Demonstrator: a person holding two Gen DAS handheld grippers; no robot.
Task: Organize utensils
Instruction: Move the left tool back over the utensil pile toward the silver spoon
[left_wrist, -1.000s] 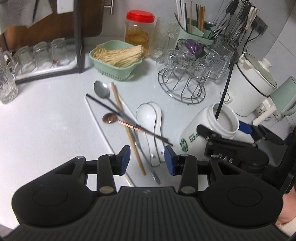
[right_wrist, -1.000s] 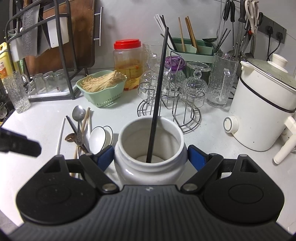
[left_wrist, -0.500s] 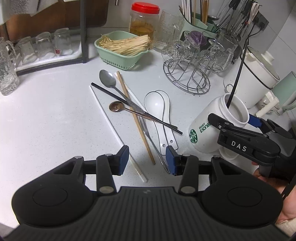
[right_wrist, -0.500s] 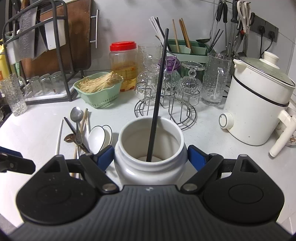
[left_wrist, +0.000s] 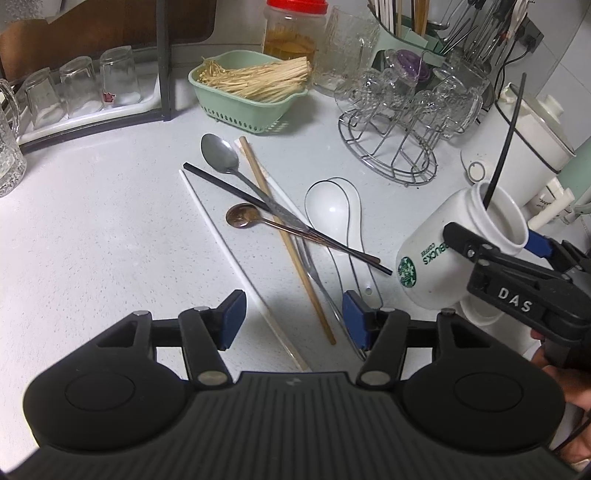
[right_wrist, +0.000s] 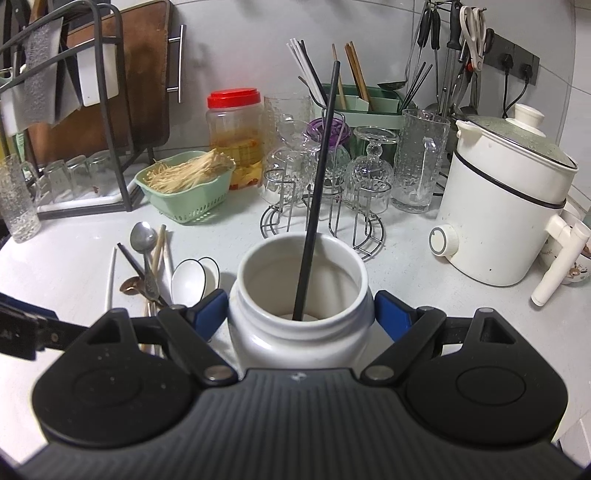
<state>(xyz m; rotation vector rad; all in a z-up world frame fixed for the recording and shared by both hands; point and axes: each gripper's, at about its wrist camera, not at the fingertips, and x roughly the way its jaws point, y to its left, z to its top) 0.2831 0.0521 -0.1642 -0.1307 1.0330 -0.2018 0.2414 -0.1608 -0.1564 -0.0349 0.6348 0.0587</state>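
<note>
White jar (right_wrist: 299, 325) clamped by right gripper (right_wrist: 300, 317) (left gripper (left_wrist: 291, 319) opening, nothing between).

We count two grippers: the left gripper (left_wrist: 293, 323) and the right gripper (right_wrist: 301, 314). On the surface (left_wrist: 92, 240) lie two metal spoons, one silver spoon (left_wrist: 221, 157) and one copper spoon (left_wrist: 242, 216), plus two white ceramic spoons (left_wrist: 332, 210) nested together. Beside them we see one black chopstick (left_wrist: 258, 201), one wooden chopstick (left_wrist: 284, 236) and two white chopsticks (left_wrist: 221, 236). There is one white jar (right_wrist: 301, 295) holding one black stick (right_wrist: 317, 192). We count one green basket (left_wrist: 243, 99), one red-lidded jar (right_wrist: 234, 136) and one white cooker (right_wrist: 509, 206).
</note>
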